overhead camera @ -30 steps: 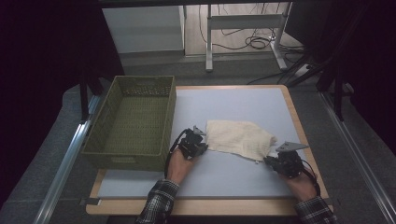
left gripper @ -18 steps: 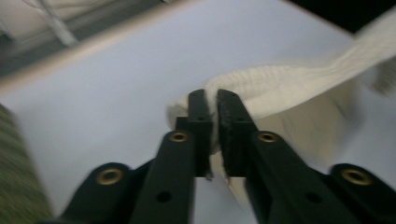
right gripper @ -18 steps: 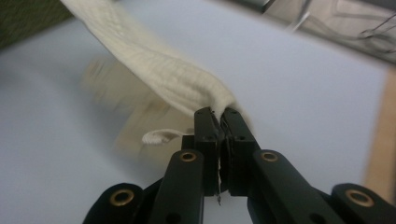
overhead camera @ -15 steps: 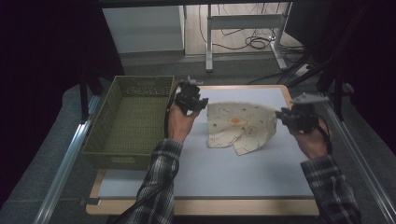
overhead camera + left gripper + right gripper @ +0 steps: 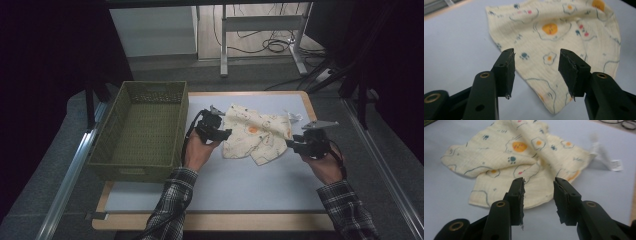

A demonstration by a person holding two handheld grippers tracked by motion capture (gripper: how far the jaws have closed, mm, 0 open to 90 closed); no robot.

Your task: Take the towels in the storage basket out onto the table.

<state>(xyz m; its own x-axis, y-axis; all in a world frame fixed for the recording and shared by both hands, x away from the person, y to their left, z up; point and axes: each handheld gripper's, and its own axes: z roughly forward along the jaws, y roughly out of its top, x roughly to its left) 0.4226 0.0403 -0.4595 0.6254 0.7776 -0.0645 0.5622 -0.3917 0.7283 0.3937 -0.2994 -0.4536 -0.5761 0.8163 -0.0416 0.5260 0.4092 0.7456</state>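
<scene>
A cream cloth (image 5: 255, 132) printed with fried eggs and paw marks lies loosely rumpled, print up, on the pale blue table mat (image 5: 250, 185). My left gripper (image 5: 226, 134) hovers at the cloth's left edge. Its jaws have just been opening and stand apart above the cloth (image 5: 554, 32), with nothing pinched in the left gripper (image 5: 536, 68). My right gripper (image 5: 291, 145) sits off the cloth's right edge. The right gripper (image 5: 539, 192) has also just been opening and is empty, with the cloth (image 5: 519, 157) lying beyond its tips.
A green woven basket (image 5: 150, 87) with nothing in it stands at the left of the table, close to my left hand. A white label (image 5: 616, 165) sticks out from the cloth's far right corner. The table's wooden rim (image 5: 312, 112) runs just right of my right gripper.
Both grippers lifted the cloth from the near side, carried it away from me and turned it print side up. They have since let go, opened and pulled back a little.
</scene>
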